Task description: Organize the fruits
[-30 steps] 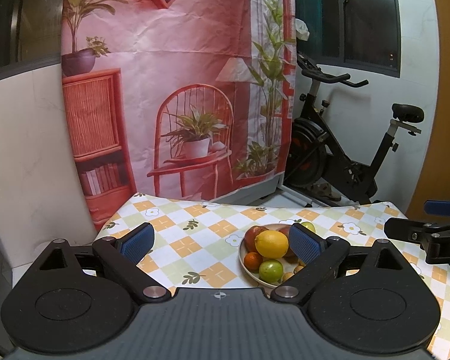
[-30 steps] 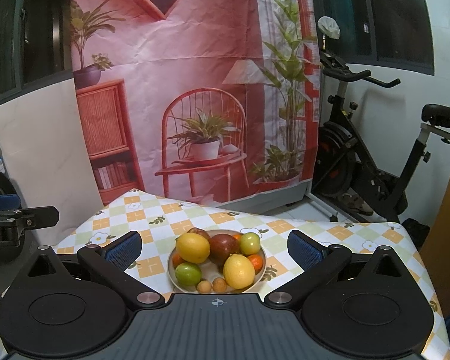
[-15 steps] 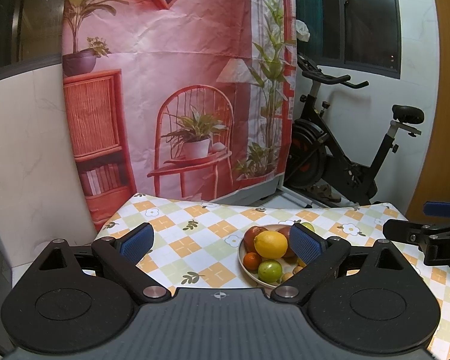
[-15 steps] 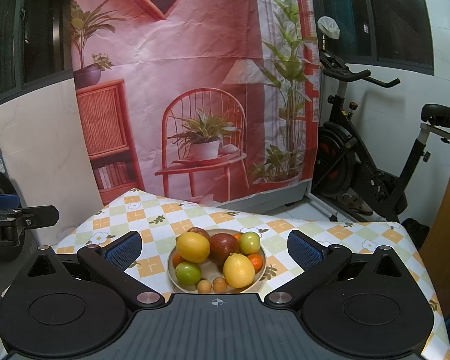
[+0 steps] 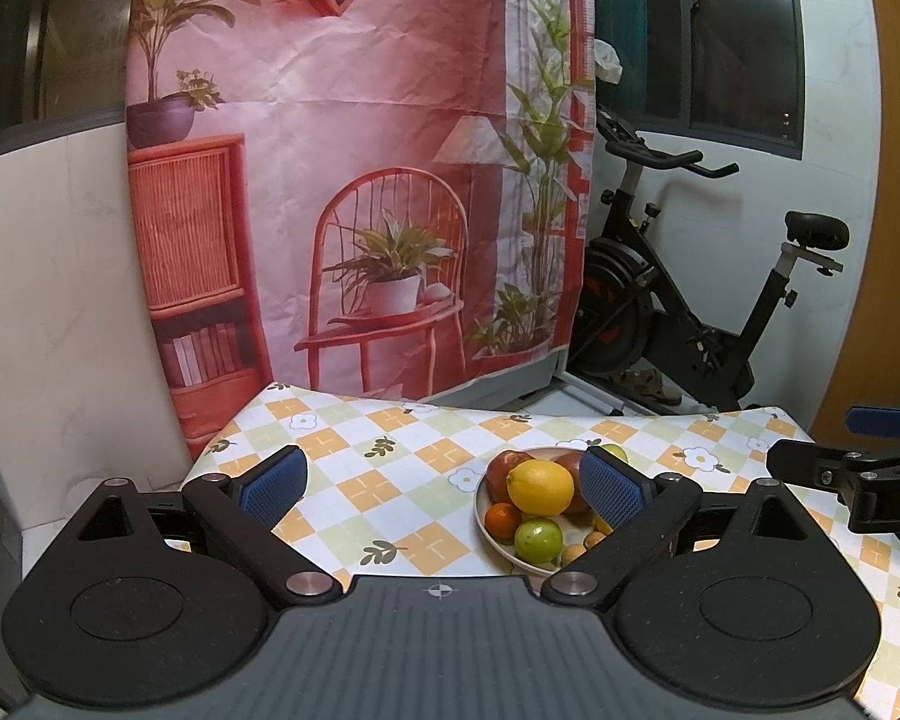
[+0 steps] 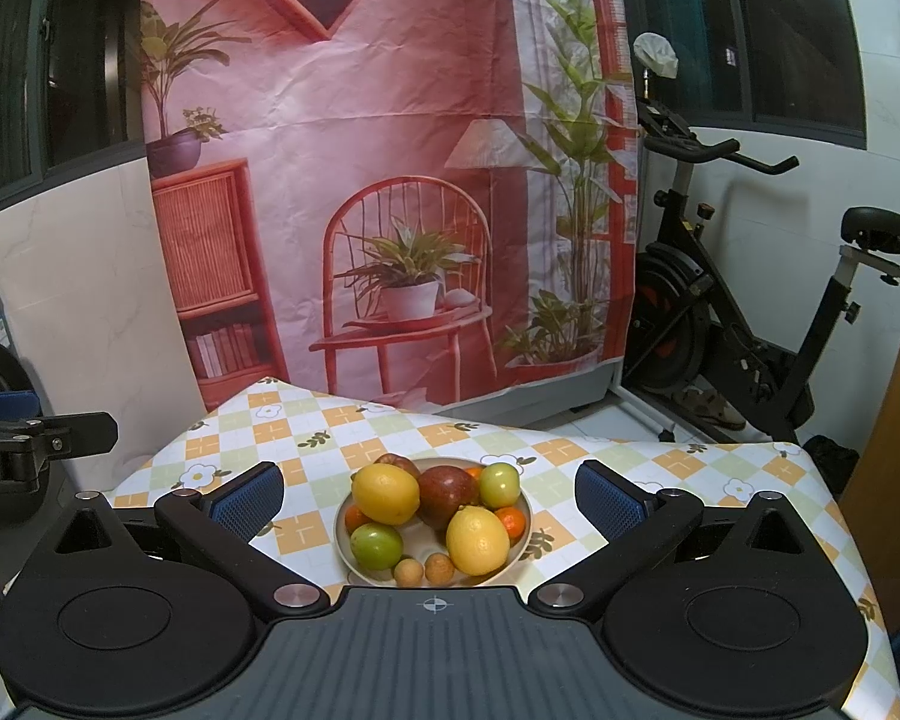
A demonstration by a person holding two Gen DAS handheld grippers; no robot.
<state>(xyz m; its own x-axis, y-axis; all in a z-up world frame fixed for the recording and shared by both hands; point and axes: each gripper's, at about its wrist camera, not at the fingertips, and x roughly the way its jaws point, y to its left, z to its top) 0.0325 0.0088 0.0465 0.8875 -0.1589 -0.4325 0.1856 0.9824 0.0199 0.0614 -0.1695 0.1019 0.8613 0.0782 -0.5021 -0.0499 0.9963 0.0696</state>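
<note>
A beige bowl (image 6: pixel 525 540) of fruit sits on the checked tablecloth (image 6: pixel 306 438). It holds two yellow lemons (image 6: pixel 477 540), a dark red apple (image 6: pixel 447 495), green fruits (image 6: pixel 376 545), small oranges and two tiny brown fruits. My right gripper (image 6: pixel 429 495) hovers open just before the bowl, the fruit framed between its blue pads. My left gripper (image 5: pixel 441 483) is open too, left of the bowl (image 5: pixel 483 513); its right pad hides part of the fruit, with a lemon (image 5: pixel 540 487) showing. Each gripper appears at the edge of the other's view.
A pink printed backdrop (image 6: pixel 390 180) hangs behind the table. An exercise bike (image 6: pixel 750 330) stands on the floor at right. A white wall panel (image 5: pixel 60 300) is left of the table. The cloth (image 5: pixel 360 450) left of the bowl is bare.
The left gripper has drifted slightly, so the bowl sits a touch lower in its view. The right view is nearly unchanged. Both grippers stay open.
</note>
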